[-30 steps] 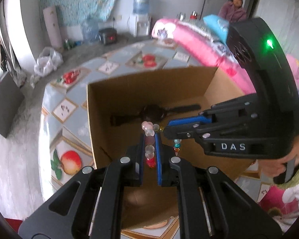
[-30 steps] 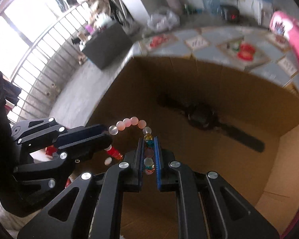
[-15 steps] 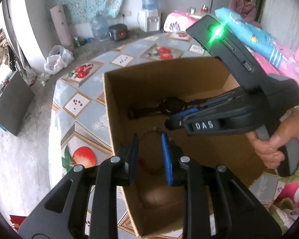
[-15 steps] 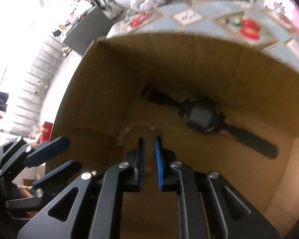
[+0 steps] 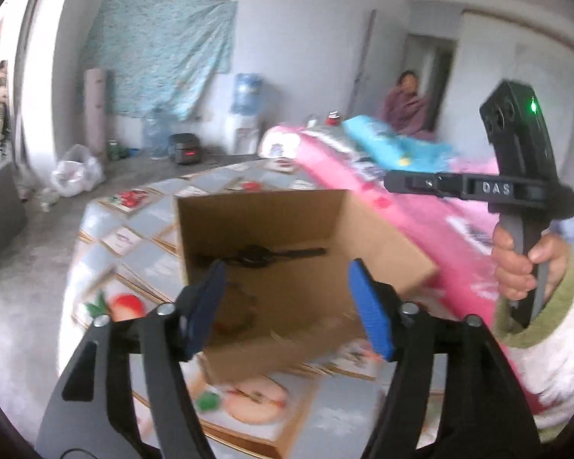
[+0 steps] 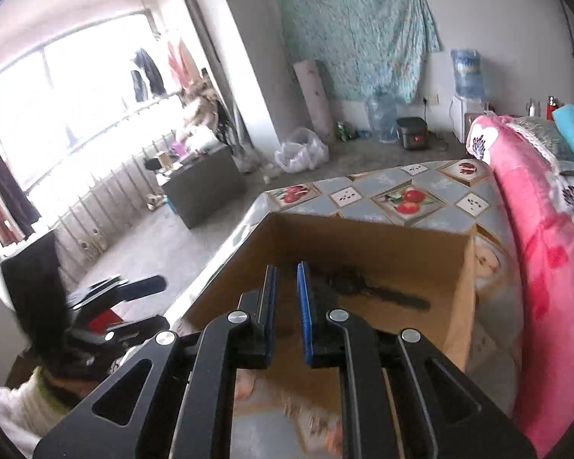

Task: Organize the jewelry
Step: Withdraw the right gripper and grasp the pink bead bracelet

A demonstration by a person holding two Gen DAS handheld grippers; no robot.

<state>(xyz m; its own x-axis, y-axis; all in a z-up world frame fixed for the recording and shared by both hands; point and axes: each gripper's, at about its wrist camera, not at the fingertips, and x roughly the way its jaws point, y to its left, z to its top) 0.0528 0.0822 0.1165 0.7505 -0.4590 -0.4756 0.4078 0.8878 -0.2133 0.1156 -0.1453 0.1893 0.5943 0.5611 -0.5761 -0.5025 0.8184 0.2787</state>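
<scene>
We list a cardboard box [image 5: 271,229], open at the top, standing on the table [image 6: 409,191] near its left edge; the table wears a cloth printed with fruit tiles.

In the box — two items. A black wristwatch [image 5: 256,254] lies flat on the floor of the box toward the far wall, strap stretched out to either side. A bead bracelet [image 5: 237,310] lies nearer the front wall, close to the left wall; it is blurred in our left wrist view and hidden behind the fingers in the right wrist view.

Left gripper [image 5: 289,306]: held above the front of the box, its blue-padded fingers spread wide apart, nothing between them. The bracelet shows just beside the left finger pad, below it in the box.

Right gripper [image 6: 286,306]: we see it above the box's near edge, its blue pads drawn close with a narrow gap left, nothing clamped. In the left wrist view it sits off to the right of the box, raised, gripped by a hand [image 5: 524,264] in a green-cuffed sleeve.

Beside the table's right edge — a pink blanket [image 6: 547,252] with flower print, and a blue one on top of it.
</scene>
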